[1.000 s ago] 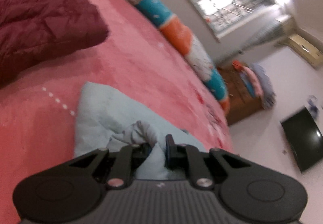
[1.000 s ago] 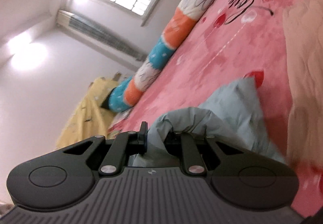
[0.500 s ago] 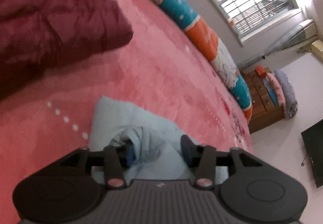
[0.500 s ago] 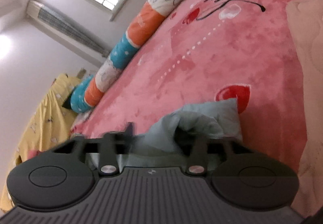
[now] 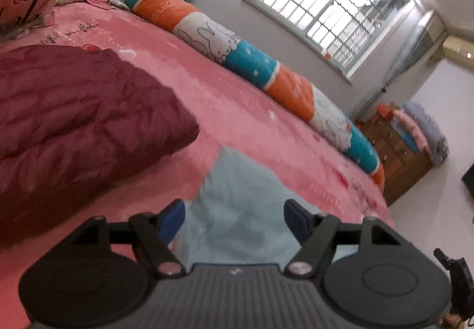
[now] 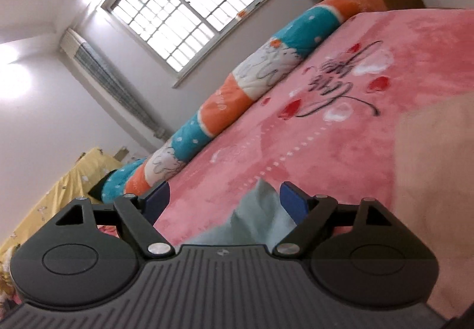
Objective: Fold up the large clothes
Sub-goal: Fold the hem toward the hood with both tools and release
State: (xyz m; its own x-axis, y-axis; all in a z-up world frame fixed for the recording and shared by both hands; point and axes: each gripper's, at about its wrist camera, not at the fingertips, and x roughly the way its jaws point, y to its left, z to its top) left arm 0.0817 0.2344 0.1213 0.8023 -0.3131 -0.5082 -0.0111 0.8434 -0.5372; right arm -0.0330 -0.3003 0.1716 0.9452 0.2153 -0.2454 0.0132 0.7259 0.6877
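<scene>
Nearest the left wrist camera, the left gripper has its jaws opening, blue pads well apart, with the pale blue garment lying on the pink blanket between and beyond them; the pads do not press on it. In the right wrist view the right gripper is also opening, already very wide, and a raised corner of the same pale blue garment sits just inside its right-hand pad, seemingly loose, though whether it brushes the pad cannot be told.

The step in hand looks like the release after laying a fold. To do it well, let both sets of jaws clear the cloth fully before drawing back, so that no pad drags the folded edge out of line. Pull away along the blanket's surface rather than lifting through the fabric. The peaked corner by the right gripper probably wants flattening before the next fold.

Farther off, a dark red quilted garment lies heaped to the left of the blue one, close but apart; keep the blue cloth from sliding onto it. Beyond runs a long orange, teal and white bolster along the bed's far edge, then the barred window.
</scene>
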